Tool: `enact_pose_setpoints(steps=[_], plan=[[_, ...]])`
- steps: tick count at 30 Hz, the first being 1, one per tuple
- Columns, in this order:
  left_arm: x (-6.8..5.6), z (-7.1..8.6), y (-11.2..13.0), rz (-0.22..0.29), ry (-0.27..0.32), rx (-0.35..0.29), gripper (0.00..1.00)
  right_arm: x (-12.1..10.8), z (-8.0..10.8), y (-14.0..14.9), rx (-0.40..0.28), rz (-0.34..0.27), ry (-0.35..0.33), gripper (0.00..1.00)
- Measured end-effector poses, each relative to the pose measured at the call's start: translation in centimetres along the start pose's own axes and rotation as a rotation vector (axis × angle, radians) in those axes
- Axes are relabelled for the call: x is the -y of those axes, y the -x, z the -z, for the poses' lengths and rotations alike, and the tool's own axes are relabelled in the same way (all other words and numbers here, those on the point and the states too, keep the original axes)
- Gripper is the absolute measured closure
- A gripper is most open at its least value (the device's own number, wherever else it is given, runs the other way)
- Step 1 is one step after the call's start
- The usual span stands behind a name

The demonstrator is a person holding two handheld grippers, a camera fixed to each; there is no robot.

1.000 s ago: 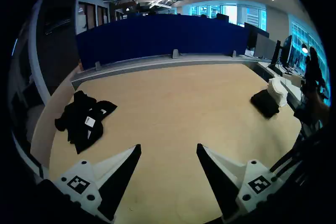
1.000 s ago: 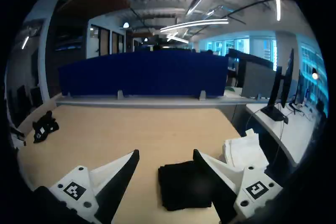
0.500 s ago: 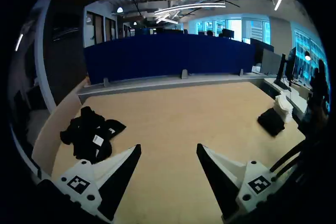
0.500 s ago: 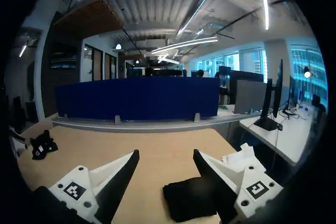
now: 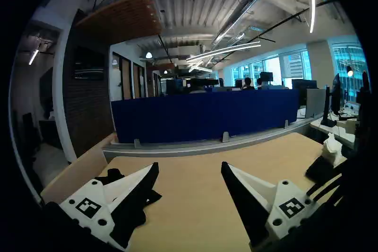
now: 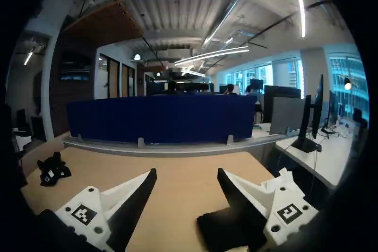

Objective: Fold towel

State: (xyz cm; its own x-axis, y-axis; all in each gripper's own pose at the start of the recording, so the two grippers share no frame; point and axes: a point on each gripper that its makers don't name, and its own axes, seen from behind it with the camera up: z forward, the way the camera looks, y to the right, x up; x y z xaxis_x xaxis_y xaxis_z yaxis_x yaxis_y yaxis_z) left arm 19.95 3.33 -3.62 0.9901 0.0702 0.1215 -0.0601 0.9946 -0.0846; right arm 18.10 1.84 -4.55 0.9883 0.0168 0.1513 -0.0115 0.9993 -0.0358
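Pale wooden table [image 5: 198, 171] runs up to one blue partition [image 5: 203, 115]. The left gripper [image 5: 189, 190] holds its two fingers wide apart, with nothing between them. One crumpled black towel [image 5: 111, 176] lies just behind its left finger. One folded black towel [image 5: 321, 169] and one white stack [image 5: 333, 148] sit far right. The right gripper [image 6: 186, 195] is also spread and empty, and the folded black towel lies low beside its right finger.

On the table [image 6: 184, 181] a crumpled towel [image 6: 53, 172] lies at the far left and a folded towel [image 6: 222, 221] at the near right (another stack [image 5: 333, 147] just behind it). A partition [image 6: 160, 117] stands along the table's back edge, with monitors [image 6: 283, 112] beyond its right end.
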Motion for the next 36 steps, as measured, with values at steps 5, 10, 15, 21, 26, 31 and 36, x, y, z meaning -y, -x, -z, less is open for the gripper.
enact_pose_setpoints(steps=[5, 10, 15, 21, 26, 31, 36], plan=[[0.0, -0.3, -0.6, 0.002, 0.009, -0.031, 0.02, 1.5, -0.1, -0.5, -0.006, 0.014, -0.021, 0.0], [-0.1, -0.6, -0.5, 0.001, 0.015, -0.05, 0.02, 2.5, -0.2, -0.6, -0.008, 0.028, -0.025, 0.0], [0.2, -1.2, -0.1, 0.024, 0.01, -0.063, 0.02, 3.4, -0.3, -1.0, -0.007, 0.027, -0.025, 0.0], [0.7, -2.0, 1.4, 0.014, -0.009, -0.087, 0.02, 4.5, -0.9, -1.3, -0.011, 0.041, -0.026, 0.0], [1.4, -2.6, 2.9, -0.012, -0.038, -0.114, 0.02, 5.9, -1.5, -1.1, -0.012, 0.041, -0.05, 0.0], [1.9, -3.1, 4.9, -0.01, -0.063, -0.133, 0.02, 5.9, -2.1, -0.7, -0.004, 0.043, -0.037, 0.01], [2.1, -3.6, 7.5, 0.006, -0.075, -0.143, 0.02, 5.4, -2.5, -0.9, -0.006, 0.03, -0.016, 0.01]])
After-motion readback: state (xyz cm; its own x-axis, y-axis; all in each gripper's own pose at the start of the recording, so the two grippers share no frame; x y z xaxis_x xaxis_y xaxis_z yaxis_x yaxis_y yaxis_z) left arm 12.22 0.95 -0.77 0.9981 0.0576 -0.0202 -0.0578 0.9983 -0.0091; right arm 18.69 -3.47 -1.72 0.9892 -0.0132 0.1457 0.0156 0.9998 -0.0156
